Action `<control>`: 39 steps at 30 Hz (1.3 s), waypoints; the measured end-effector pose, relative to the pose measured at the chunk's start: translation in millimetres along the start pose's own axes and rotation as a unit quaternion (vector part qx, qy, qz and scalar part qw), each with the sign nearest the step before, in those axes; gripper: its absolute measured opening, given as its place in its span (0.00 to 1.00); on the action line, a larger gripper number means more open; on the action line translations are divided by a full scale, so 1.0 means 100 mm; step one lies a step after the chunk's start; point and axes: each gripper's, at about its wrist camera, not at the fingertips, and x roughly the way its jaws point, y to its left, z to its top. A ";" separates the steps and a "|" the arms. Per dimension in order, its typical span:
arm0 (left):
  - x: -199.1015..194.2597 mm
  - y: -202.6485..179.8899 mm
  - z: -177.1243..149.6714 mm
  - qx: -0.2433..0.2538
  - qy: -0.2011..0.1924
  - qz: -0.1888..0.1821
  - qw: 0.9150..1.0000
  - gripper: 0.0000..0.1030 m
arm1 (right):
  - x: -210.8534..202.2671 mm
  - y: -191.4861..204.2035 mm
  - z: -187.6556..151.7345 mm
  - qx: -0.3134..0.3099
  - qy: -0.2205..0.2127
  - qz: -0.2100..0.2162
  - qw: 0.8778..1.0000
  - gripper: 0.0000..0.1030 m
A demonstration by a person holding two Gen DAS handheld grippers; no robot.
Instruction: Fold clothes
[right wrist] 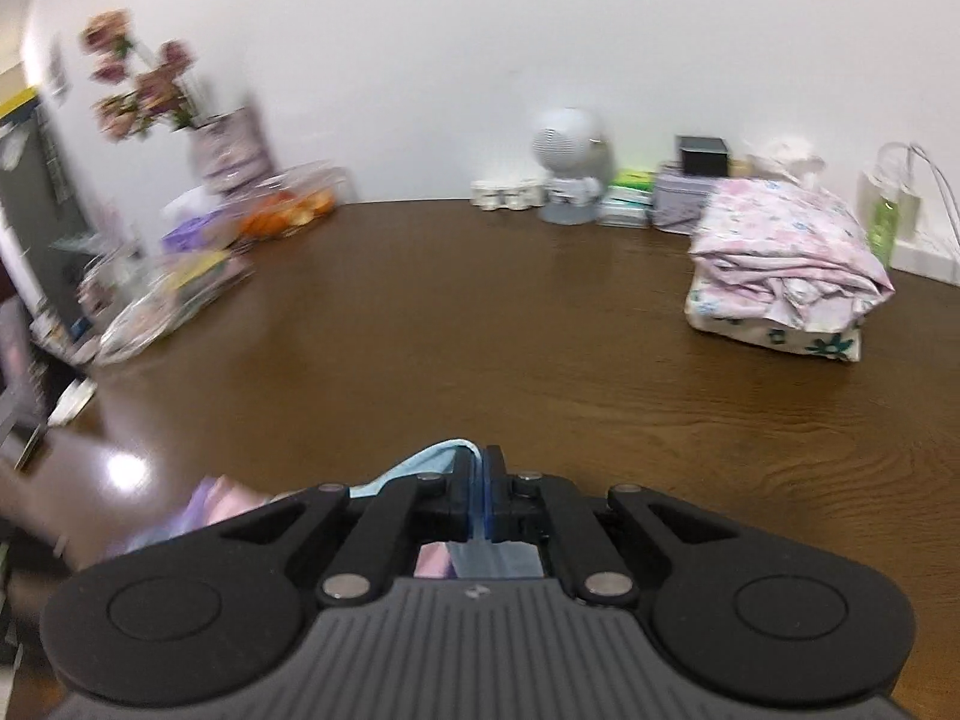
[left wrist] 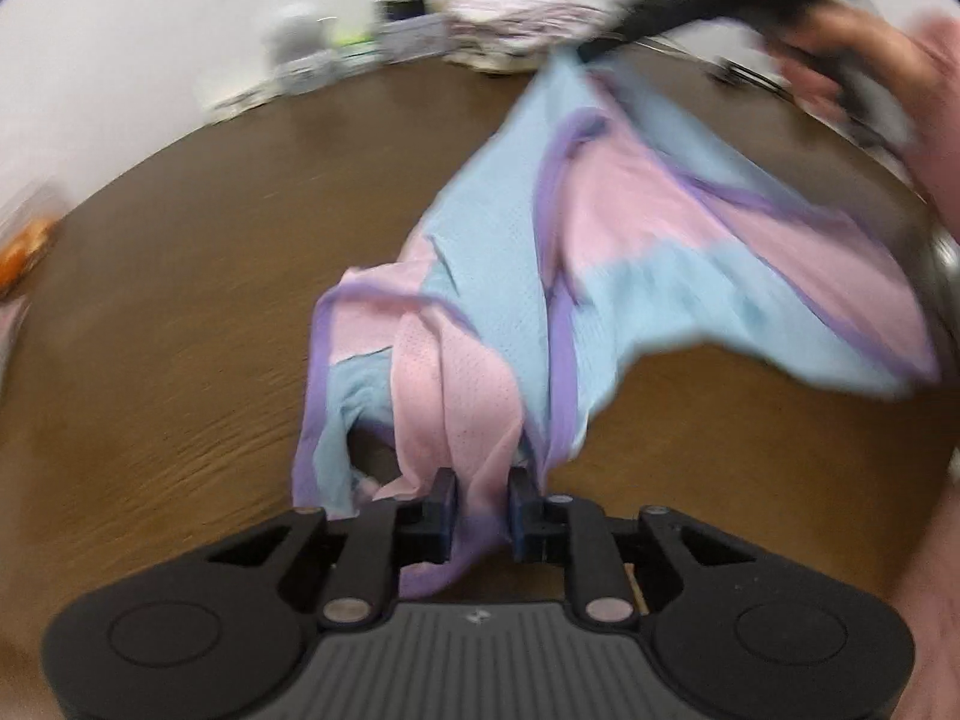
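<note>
Above the wooden table (left wrist: 180, 312), the left gripper (left wrist: 483, 501) and right gripper (right wrist: 478, 480) each pinch the pastel mesh garment (left wrist: 510, 252), stretched between them beside folded laundry (right wrist: 786, 264).

Right hand-held gripper (right wrist: 478, 483) pinching the garment over a brown table

The jaws are pressed together on a light blue edge of the pink, blue and purple garment (right wrist: 420, 468), which bunches to the left of the fingers and hangs below the tool. Ahead stretches the wooden table (right wrist: 480, 330). A folded stack of floral clothes (right wrist: 786, 267) sits at the far right. Along the white wall stand a small white fan (right wrist: 567, 171), a black box (right wrist: 702, 155) and blurred flowers (right wrist: 141, 81) at far left.
</note>
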 end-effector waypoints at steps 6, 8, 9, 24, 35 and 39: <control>-0.23 0.13 0.28 0.028 -0.063 0.050 0.996 0.62 | -0.10 0.03 -0.20 0.001 0.004 -0.001 1.000 0.47; -0.17 0.13 0.37 0.068 -0.055 0.066 0.994 0.62 | -0.29 0.08 -0.36 -0.017 0.010 0.003 1.000 0.47; -0.10 0.12 0.40 0.092 -0.047 0.076 0.992 0.62 | -0.37 0.12 -0.47 -0.027 0.019 0.013 0.999 0.47; 0.67 -0.18 0.50 0.296 -0.043 0.122 0.946 0.03 | -0.88 0.56 -1.73 -0.084 0.084 0.011 0.993 0.57; 0.22 -0.16 0.65 0.166 -0.109 0.192 0.961 0.01 | -1.12 0.12 -1.42 -0.103 0.065 -0.061 0.991 0.03; -0.13 -0.18 0.58 0.066 -0.121 0.149 0.979 0.01 | -1.18 -0.48 -0.89 -0.083 0.022 -0.160 0.983 0.03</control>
